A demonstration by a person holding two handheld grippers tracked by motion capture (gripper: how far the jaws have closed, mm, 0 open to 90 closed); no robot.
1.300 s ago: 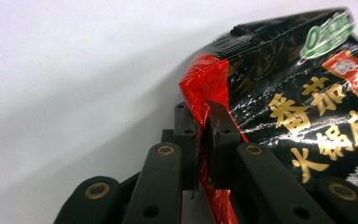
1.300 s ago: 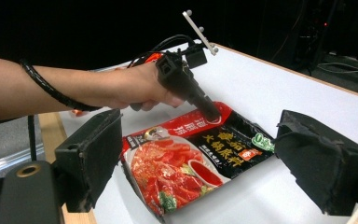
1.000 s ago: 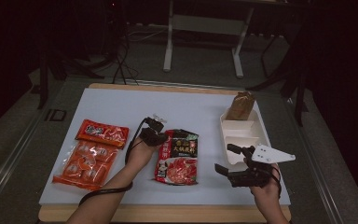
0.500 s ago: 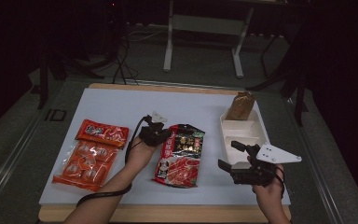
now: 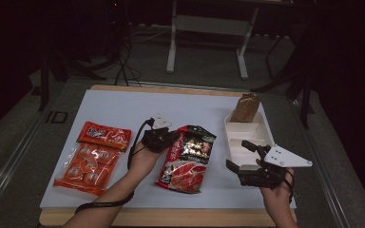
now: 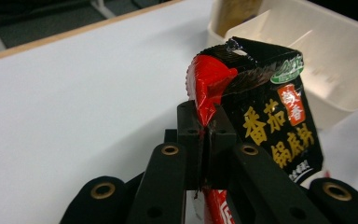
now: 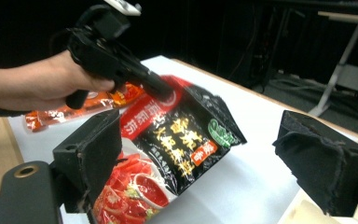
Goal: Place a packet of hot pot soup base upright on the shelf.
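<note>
From the high view, the left gripper (image 5: 164, 137) pinches the left edge of the red-and-black soup packet (image 5: 188, 159), mid-table between the orange snack bags (image 5: 95, 156) and the white tray (image 5: 244, 137), bare table behind. The left gripper view shows jaws clamped on the packet (image 6: 261, 107), bottom cut off. In the right gripper view, the right gripper (image 7: 214, 163) gapes, gripping nothing; the packet (image 7: 177, 140) is partly hidden behind one jaw.

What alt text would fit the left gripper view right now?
The left gripper, jaws shut, pinches the red edge of a black-and-red sauce pouch with yellow lettering, its top raised off the white table. Behind the pouch is a cream divided tray.
</note>
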